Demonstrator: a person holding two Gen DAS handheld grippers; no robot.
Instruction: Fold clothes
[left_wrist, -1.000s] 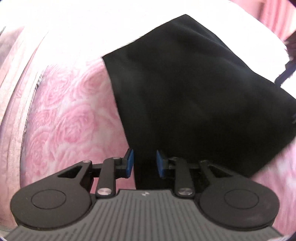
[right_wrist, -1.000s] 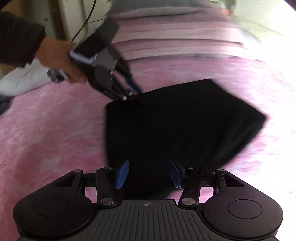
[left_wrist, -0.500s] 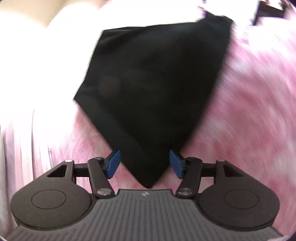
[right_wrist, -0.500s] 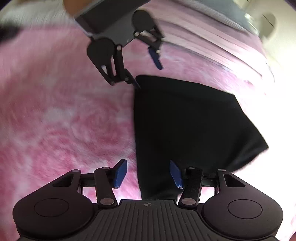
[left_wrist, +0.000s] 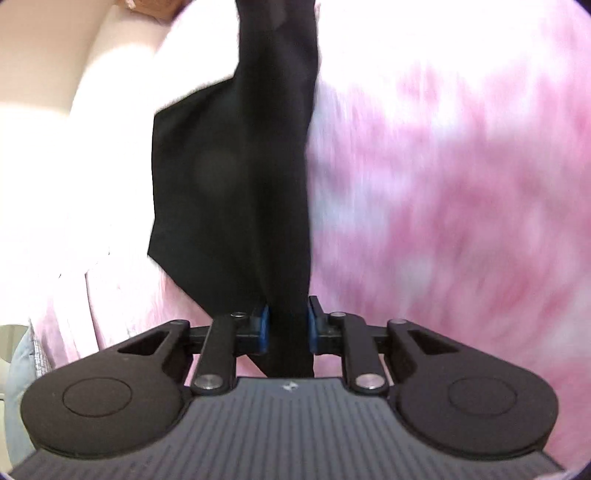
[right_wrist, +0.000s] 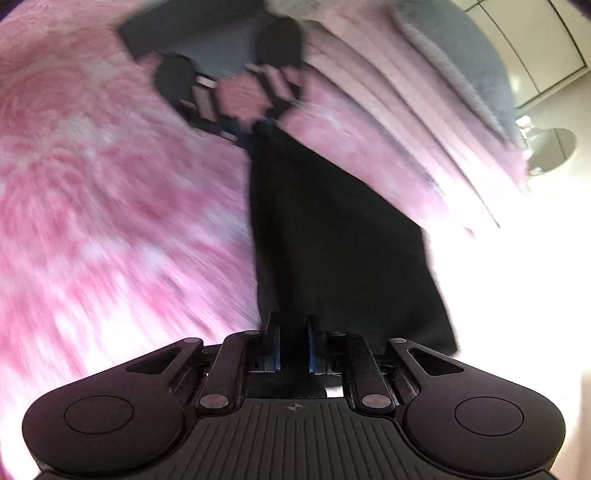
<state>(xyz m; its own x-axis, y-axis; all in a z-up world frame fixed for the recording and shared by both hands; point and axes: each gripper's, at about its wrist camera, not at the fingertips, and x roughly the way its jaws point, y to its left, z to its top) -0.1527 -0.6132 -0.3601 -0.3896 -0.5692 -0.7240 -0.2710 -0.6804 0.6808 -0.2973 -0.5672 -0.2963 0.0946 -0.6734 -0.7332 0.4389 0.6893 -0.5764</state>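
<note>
A black garment hangs stretched between my two grippers above a pink rose-patterned bedspread. My left gripper is shut on one corner of the cloth, which runs up and away from its blue pads. My right gripper is shut on the opposite corner of the black garment. In the right wrist view the left gripper shows blurred at the far end of the cloth, pinching its tip. Both views are motion-blurred.
Folded pink and grey bedding lies along the far side of the bed. A white wall and cabinet stand beyond. Bright overexposed light washes out the right of the right wrist view and the left of the left wrist view.
Both grippers were open half a second ago and have closed on the garment's corners. The cloth has risen off the bedspread and now hangs taut between them.
</note>
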